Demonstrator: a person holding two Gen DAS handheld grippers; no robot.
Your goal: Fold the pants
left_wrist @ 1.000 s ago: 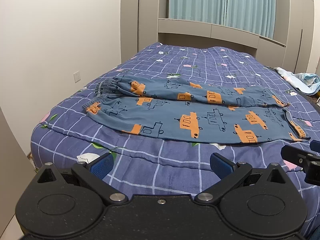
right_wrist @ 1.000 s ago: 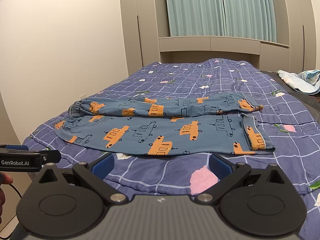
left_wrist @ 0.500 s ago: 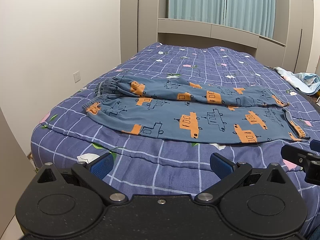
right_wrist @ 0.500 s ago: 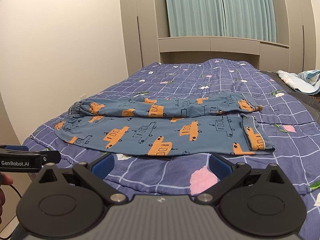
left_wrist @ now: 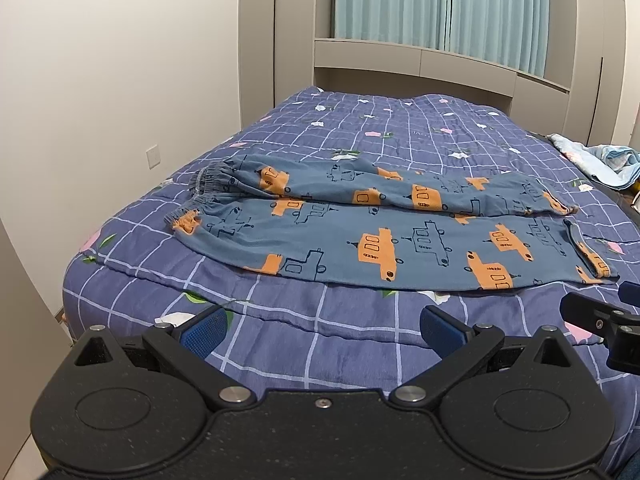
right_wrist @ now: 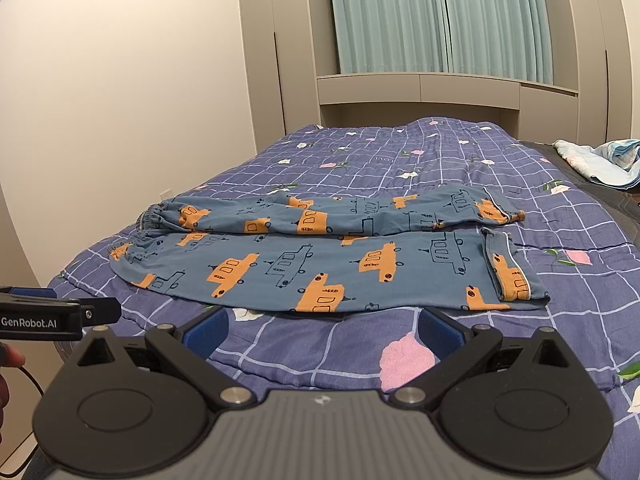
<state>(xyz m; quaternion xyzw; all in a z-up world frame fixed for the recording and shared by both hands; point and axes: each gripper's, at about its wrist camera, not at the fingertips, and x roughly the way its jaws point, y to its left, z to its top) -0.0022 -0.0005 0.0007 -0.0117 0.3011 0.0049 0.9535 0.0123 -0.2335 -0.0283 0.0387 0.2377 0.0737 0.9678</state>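
1. The pants (left_wrist: 392,236) lie flat across the middle of the frame on the bed (left_wrist: 360,140). The waistband (left_wrist: 208,188) is at the left and the cuffs (left_wrist: 588,260) at the right. The two legs run side by side, the far one slightly overlapping the near one at the seam.

2. The layout looks deliberate: with the legs spread open lengthwise and parallel to the near edge of the bed, both ends are within reach of a gripper, one at the waist and one at the cuffs.

3. The left gripper (left_wrist: 320,328) sits at the bottom of its own view. Its blue-padded fingers are spread wide and hold nothing, and it hovers short of the cloth, over the bedspread.

4. The right gripper (right_wrist: 322,326) is likewise spread wide and empty. It sits low in its frame, with the near leg's edge just beyond its fingertips.

5. In the right view the left gripper (right_wrist: 60,312) shows at the left edge. In the left view part of the right gripper (left_wrist: 600,324) shows at the lower right. The two are held level and apart, probably so that each can take one end.

6. No fold has been made yet. The likely first step is to bring one leg over the other.

7. A crumpled light blanket (right_wrist: 600,160) lies at the upper right, well clear of the work.
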